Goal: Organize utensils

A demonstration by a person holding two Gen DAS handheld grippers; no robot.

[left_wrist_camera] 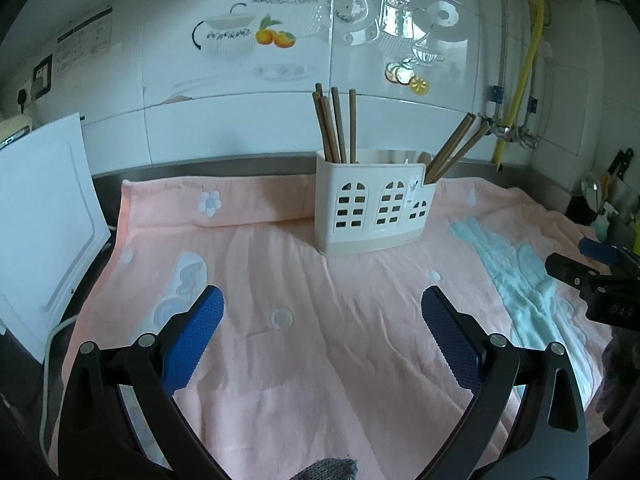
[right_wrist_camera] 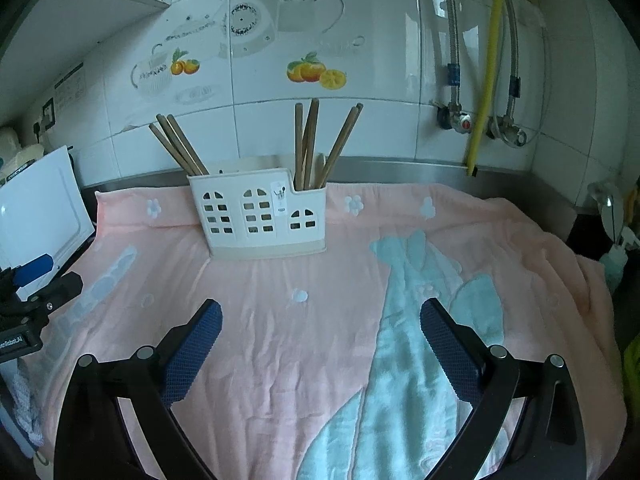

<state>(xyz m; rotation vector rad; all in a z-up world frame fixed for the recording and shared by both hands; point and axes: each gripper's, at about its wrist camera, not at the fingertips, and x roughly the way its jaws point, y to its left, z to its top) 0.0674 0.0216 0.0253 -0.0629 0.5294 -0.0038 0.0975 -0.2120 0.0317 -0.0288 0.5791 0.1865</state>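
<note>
— Both sets of jaws spread wide, holding nothing: left gripper [left_wrist_camera: 322,312] and right gripper [right_wrist_camera: 321,326] hover over the pink towel [left_wrist_camera: 304,360].

— Risk?

— A clumsy reach could tip the white caddy [right_wrist_camera: 258,216] at twelve o'clock — it's light, on soft cloth.

— Contents?

— Chopsticks [right_wrist_camera: 308,144] in its right pocket, another bunch [right_wrist_camera: 178,144] leaning toward eleven o'clock from its left end.
</note>
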